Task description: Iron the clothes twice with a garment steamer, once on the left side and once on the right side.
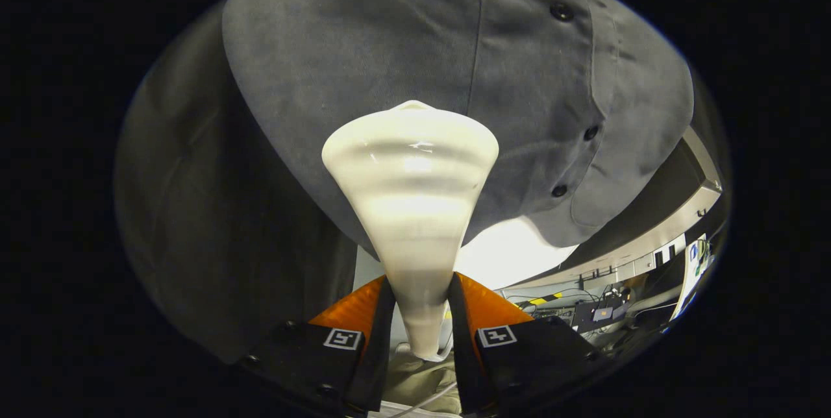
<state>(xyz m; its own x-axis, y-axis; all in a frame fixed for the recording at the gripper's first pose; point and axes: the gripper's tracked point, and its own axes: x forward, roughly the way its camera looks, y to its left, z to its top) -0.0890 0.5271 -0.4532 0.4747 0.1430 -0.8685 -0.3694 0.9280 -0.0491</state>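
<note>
The gripper (421, 314) has both orange-and-black fingers (354, 314) clamped on the narrow neck of one glossy cream-white, cone-shaped garment steamer head (410, 178). The head flares out far ahead of them, against one hanging grey cotton button-front shirt (363, 41). Three dark buttons (561, 12) run down the placket, right of the head. No readable writing appears; each finger carries one square marker.

A cluttered workbench (587, 314) carries dark electronic boxes (600, 314) and tangled cables (558, 295). A lit monitor (696, 262) stands just beside it.
</note>
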